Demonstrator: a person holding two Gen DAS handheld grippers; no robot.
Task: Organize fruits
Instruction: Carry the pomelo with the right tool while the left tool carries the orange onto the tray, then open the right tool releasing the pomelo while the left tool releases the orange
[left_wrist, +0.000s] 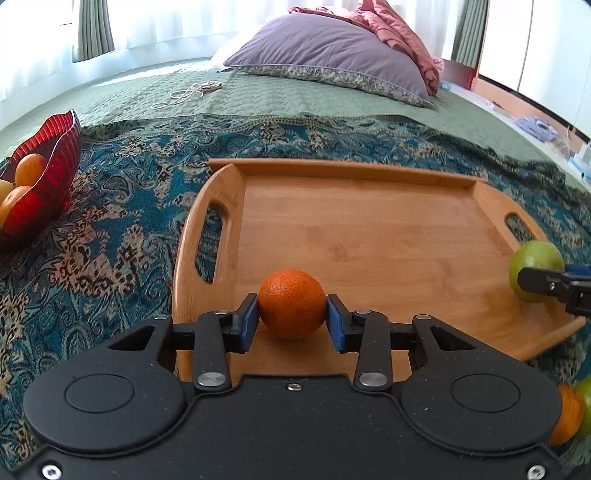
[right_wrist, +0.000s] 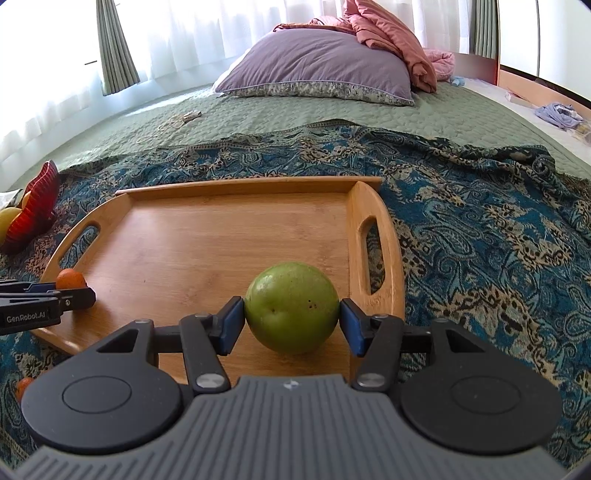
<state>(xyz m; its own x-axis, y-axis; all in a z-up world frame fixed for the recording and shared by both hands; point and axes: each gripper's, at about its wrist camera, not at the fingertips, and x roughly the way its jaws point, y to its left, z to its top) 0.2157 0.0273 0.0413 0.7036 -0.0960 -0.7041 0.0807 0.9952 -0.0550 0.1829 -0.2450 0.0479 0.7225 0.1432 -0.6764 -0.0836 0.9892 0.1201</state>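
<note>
bamboo tray (left_wrist: 369, 236) on bed holds both fruits. left gripper (left_wrist: 291, 319) jaws clamped on orange (left_wrist: 291, 308), near corner; right gripper (right_wrist: 291, 317) jaws clamped on green fruit (right_wrist: 291, 312). risk: round fruit rolls across tray once released; soft bed tilts tray.

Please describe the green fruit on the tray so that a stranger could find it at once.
On the patterned blanket lies a wooden tray. At its near right corner, the right gripper clamps the green fruit; it is larger than the orange in the left gripper.
</note>
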